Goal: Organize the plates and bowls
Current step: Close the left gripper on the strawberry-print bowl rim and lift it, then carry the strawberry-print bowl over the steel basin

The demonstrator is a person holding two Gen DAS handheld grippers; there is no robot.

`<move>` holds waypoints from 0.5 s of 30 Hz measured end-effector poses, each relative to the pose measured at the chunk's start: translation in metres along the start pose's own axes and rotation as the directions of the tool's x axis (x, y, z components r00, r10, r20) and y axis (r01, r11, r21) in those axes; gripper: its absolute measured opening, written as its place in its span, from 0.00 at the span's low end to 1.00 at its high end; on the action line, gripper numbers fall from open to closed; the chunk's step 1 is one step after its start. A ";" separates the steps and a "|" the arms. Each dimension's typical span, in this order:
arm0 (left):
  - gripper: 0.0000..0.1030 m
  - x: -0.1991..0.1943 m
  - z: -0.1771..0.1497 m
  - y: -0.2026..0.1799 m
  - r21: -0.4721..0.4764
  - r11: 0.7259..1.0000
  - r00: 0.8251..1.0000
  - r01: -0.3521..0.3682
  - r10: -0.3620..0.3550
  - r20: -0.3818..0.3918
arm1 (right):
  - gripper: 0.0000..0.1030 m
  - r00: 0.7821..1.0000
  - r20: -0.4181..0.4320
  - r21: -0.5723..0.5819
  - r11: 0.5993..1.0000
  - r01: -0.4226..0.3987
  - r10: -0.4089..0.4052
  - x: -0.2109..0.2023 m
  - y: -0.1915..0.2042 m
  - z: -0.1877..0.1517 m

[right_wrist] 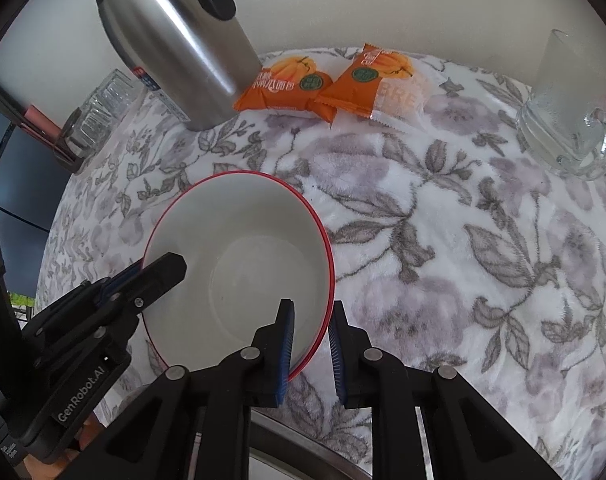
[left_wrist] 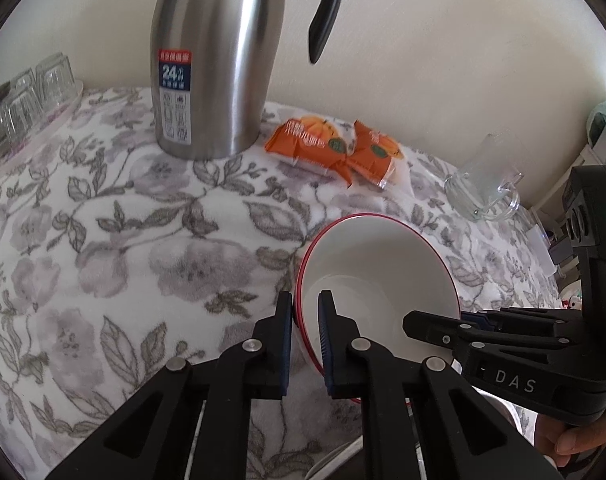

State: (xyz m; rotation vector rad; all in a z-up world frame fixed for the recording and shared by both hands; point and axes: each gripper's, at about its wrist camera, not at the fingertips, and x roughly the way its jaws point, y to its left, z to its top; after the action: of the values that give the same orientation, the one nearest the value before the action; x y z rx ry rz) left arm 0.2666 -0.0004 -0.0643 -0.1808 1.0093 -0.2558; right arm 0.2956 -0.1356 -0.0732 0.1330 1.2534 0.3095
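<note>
Between both grippers, above the floral-covered table (left_wrist: 123, 240): one white bowl (left_wrist: 379, 264), red-rimmed, empty, tilted. Left gripper (left_wrist: 306, 312) straddles the bowl's left wall, one finger inside, one outside, apparently clamped on it. Right gripper (right_wrist: 311, 322) straddles the opposite wall likewise; a sliver of gap shows by the outer finger, so its hold looks looser. Each hand is equally near. Behind, well apart: steel thermos jug (left_wrist: 219, 60), two orange snack packets (left_wrist: 335, 148), glass mug (left_wrist: 483, 184), upturned glasses (left_wrist: 27, 96).
</note>
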 end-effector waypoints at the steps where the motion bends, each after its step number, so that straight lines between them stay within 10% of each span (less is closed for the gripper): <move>1: 0.13 -0.001 0.001 -0.001 0.002 1.000 1.000 0.002 -0.002 0.006 | 0.18 1.000 0.010 0.002 1.000 -0.001 0.001 -0.003 -0.001 0.000; 15: 0.13 -0.036 0.008 -0.018 0.050 0.999 0.995 0.016 -0.021 0.095 | 0.18 0.993 0.115 -0.013 1.000 0.025 -0.023 -0.053 0.006 -0.004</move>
State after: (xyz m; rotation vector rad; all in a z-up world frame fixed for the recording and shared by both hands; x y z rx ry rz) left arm 0.2524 -0.0067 -0.0263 -0.1566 0.9059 -0.2859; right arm 0.2765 -0.1461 -0.0245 0.1218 1.1381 0.2859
